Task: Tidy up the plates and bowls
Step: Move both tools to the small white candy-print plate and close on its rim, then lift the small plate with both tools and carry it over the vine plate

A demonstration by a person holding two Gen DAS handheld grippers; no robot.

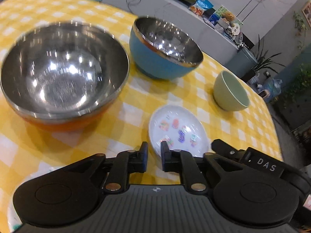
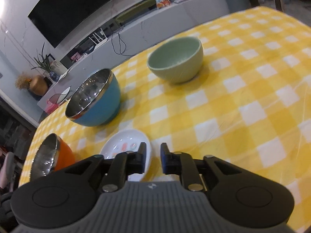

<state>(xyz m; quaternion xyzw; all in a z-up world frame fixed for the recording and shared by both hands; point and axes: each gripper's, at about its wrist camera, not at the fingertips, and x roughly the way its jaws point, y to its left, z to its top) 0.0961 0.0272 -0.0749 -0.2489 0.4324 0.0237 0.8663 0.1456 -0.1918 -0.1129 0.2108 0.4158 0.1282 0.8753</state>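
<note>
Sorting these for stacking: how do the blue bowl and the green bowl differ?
The blue bowl has a shiny metal lining and rim; the green bowl is matte green inside and out. The blue bowl looks larger than the green bowl. Both stand upright and empty on the checked tablecloth.

The tablecloth (image 2: 243,97) was yellow-and-white checked. One steel bowl (image 1: 64,124) had an orange outside, another (image 1: 153,62) blue; the small bowl (image 2: 176,62) pale green; the white plate (image 1: 178,132) bore coloured motifs.
</note>
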